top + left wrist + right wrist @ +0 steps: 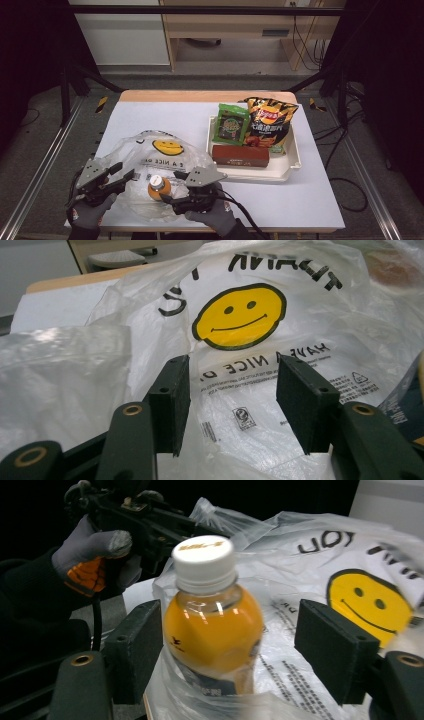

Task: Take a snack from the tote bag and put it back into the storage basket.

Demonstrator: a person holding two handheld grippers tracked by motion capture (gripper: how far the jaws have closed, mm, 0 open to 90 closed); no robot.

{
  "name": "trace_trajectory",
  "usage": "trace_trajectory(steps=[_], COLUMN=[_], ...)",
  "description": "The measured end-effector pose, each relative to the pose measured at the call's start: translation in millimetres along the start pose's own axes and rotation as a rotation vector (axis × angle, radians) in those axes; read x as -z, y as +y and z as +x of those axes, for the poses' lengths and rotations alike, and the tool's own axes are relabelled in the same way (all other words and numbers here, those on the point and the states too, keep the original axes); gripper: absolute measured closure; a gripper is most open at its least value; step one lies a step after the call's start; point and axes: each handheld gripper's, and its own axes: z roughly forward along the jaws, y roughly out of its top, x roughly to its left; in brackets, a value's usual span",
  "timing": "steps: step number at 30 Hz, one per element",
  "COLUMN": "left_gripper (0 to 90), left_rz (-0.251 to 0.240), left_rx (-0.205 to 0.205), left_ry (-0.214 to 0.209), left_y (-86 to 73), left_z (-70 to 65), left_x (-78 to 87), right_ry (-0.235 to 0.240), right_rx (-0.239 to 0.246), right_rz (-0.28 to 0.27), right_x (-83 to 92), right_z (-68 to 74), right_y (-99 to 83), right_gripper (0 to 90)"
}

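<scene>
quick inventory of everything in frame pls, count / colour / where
plastic bag: 1, clear white with yellow smiley face, near-left of table, crumpled
juice bottle: 1, orange drink with white cap, upright in the bag's mouth at the near edge
tray: 1, cream, right half of table
green snack packet: 1, in tray, far left
chip bag: 1, black and orange, in tray, far right
brown box: 1, lying along the tray's near side
table: 1, white top
left gripper: 1, black, open, at the bag
right gripper: 1, black, open, jaws either side of the bottle
gloved hands: 2, grey, near edge
</scene>
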Motion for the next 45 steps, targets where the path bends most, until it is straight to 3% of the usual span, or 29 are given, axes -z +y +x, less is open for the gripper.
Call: trace_trajectory(steps=[7,12,21,45], left_gripper=[47.0,47.0,46.9,47.0], left_rz=[0.001,0.001,0.0,-0.005], left_rx=[0.005,0.007,0.008,0.013], left_ry=[0.004,0.005,0.008,0.015], left_y=[-1.8,-2.7,-3.9,-3.8], left_z=[2.3,2.7,4.0,5.6], left_x=[-0.1,-0.4,-0.8,0.2], right_ry=[-0.011,-0.015,-0.018,-0.015], right_rx=[0.004,-0.002,0.003,0.008], right_rz=[0.03,0.021,0.051,0.074], right_x=[-19.7,-27.1,-40.3,-38.3], right_z=[6.1,6.8,9.4,10.0], right_y=[-4.1,-5.0,-9.9,-6.6], right_gripper=[24.6,25.3,28.5,30.6])
